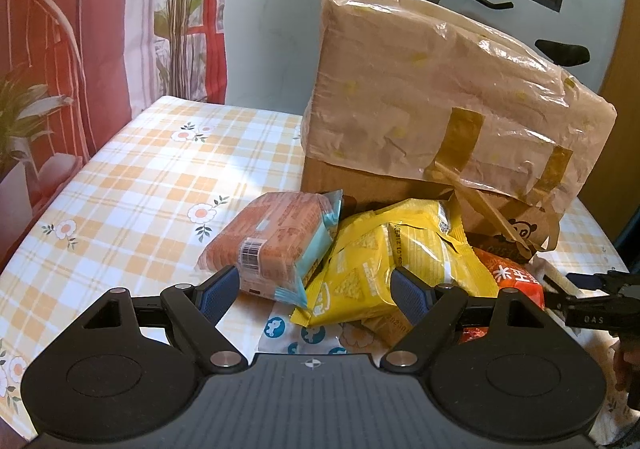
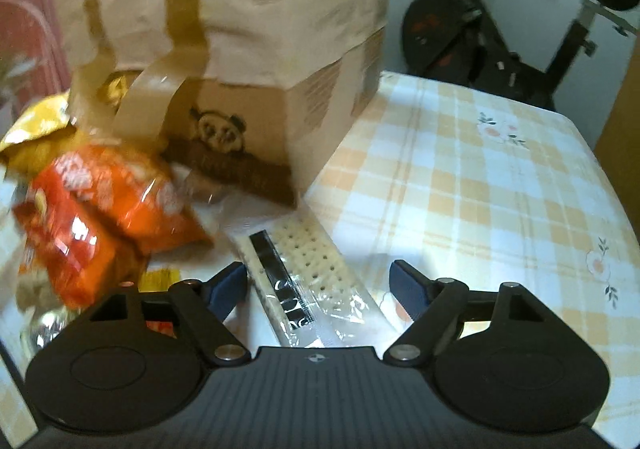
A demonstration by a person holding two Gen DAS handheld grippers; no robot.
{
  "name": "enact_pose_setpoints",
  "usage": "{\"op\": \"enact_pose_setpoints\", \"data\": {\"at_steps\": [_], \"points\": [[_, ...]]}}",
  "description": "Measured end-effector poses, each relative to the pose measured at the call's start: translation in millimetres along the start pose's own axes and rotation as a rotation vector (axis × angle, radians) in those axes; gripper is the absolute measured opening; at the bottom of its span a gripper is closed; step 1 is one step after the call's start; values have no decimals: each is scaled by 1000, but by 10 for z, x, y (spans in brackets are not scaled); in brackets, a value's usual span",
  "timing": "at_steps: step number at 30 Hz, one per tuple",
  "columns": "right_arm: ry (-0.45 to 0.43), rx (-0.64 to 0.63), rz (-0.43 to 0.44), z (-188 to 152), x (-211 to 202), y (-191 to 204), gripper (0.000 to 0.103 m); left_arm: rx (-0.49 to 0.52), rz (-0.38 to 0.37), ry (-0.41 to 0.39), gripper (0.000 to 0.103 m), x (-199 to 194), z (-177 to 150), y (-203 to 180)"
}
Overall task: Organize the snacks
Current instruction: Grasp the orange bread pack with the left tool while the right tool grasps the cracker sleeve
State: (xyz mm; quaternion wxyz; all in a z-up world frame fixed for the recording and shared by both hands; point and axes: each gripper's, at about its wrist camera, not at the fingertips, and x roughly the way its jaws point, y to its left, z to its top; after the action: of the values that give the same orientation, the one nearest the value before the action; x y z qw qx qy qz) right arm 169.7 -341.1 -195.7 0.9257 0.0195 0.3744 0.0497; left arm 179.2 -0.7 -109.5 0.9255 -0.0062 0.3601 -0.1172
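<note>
A pile of snack packs lies in front of a tall cardboard box (image 1: 440, 97) with a panda print. In the left wrist view, my left gripper (image 1: 314, 291) is open over a blue-edged biscuit pack (image 1: 276, 241) and yellow chip bags (image 1: 384, 257); neither is gripped. An orange bag (image 1: 516, 277) lies to the right. In the right wrist view, my right gripper (image 2: 318, 285) is open around a clear cracker sleeve (image 2: 308, 273) lying on the table, not closed on it. Orange bags (image 2: 104, 209) and a yellow bag (image 2: 36, 121) sit to its left.
The table has a yellow checked floral cloth (image 1: 132, 185), with the box (image 2: 248, 49) at its middle back. The right gripper's tip shows at the far right of the left wrist view (image 1: 592, 289). An exercise bike (image 2: 500, 29) stands behind the table.
</note>
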Motion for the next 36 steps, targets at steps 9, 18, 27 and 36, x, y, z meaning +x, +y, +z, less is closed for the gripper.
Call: {"op": "enact_pose_setpoints", "data": {"at_steps": [9, 18, 27, 36], "points": [[-85, 32, 9, -86, -73, 46, 56, -64, 20, -13, 84, 25, 100, 153], [-111, 13, -3, -129, -98, 83, 55, -15, -58, 33, 85, 460, 330, 405], [-113, 8, -7, -144, -98, 90, 55, 51, -76, 102, 85, 903, 384, 440], [-113, 4, -10, -149, -92, 94, 55, 37, -63, 84, 76, 934, 329, 456]]}}
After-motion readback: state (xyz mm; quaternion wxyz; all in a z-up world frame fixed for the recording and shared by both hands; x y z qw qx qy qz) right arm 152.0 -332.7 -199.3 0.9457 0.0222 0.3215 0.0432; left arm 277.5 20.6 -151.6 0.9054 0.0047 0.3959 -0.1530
